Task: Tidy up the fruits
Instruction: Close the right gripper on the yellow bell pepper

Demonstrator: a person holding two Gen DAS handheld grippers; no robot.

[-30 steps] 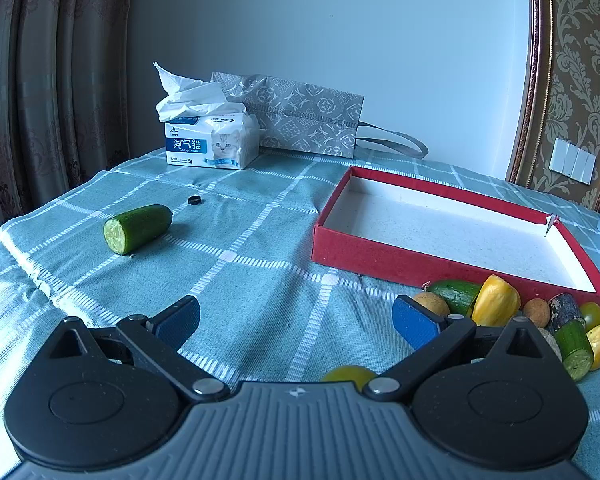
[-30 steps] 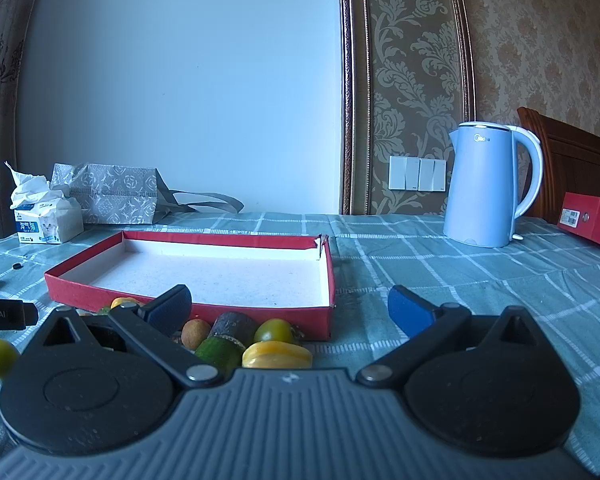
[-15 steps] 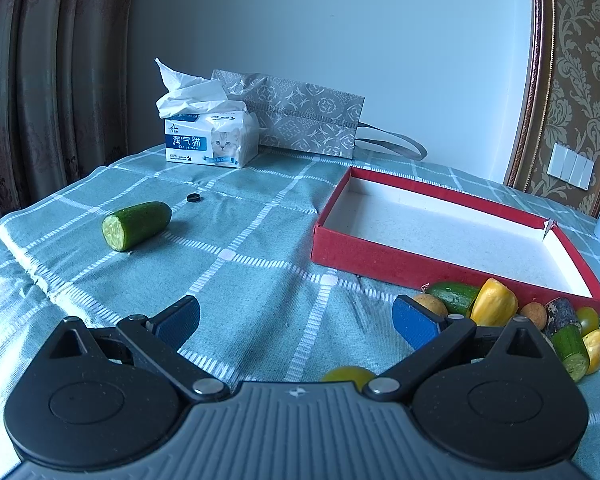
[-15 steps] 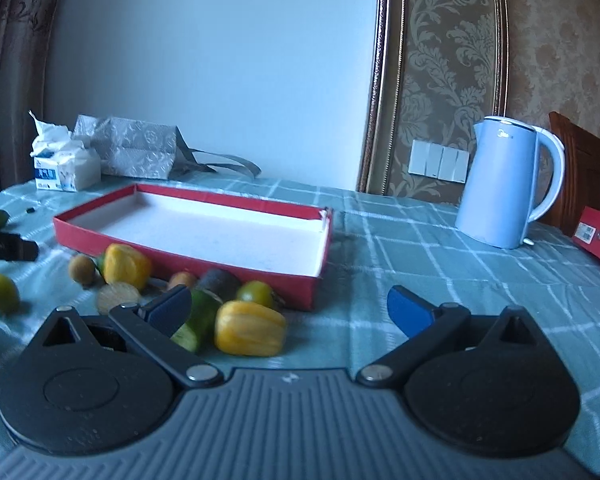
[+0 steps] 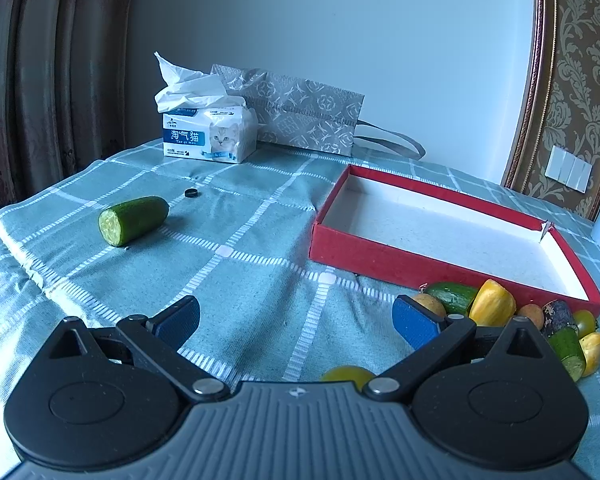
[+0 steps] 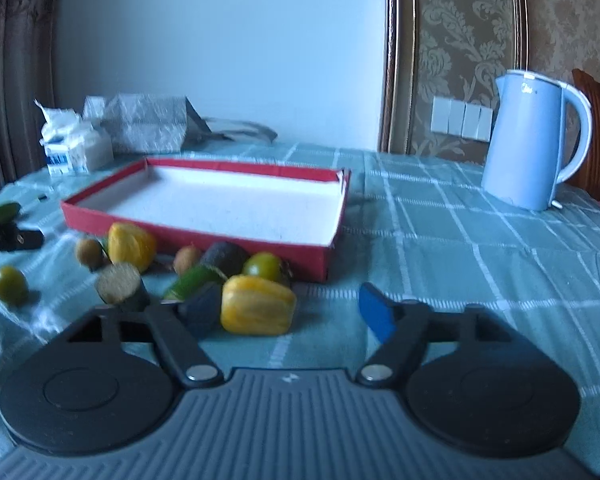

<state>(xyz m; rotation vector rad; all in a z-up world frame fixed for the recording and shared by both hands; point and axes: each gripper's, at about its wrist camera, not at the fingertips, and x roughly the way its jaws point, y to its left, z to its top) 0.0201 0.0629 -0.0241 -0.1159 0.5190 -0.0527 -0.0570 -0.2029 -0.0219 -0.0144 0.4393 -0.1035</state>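
Counter (image 5: pixel 260 264) under a teal checked cloth, carrying everything. Red shallow box (image 6: pixel 204 236) with a white floor at mid-counter, nothing in it yet. So: first pick-up of the sorting in hand, none of the fruit placed.

Pale blue kettle (image 6: pixel 536 140) well apart to the right; grey patterned bag (image 5: pixel 300 108) and tissue pack (image 5: pixel 208 136) at the far edge. No part in the job, by the look of it.

Fruit heaped just outside the box's near wall. Halved cucumber (image 5: pixel 132 220) alone, well off to the left. Yellow pepper-like piece (image 6: pixel 256 310) nearest, lying just beside the left pad of the right hand-held gripper (image 6: pixel 288 312). Behind it a green round fruit (image 6: pixel 262 266), a dark avocado-like piece (image 6: pixel 224 256), small brown longan-like fruits, a cut cane-like stub (image 6: pixel 118 280).

Right hand-held gripper partway open and closing, yellow piece between the jaws, right pad not yet touching. Nothing gripped.

Left hand-held gripper (image 5: pixel 296 320) wide open, empty, poised over bare cloth, a small yellow-green fruit (image 5: pixel 346 372) peeking beneath it.

Next, likely: closing squarely on the yellow piece, gently, as soft and rounded, then lifting over the red wall without nudging the neighbours.
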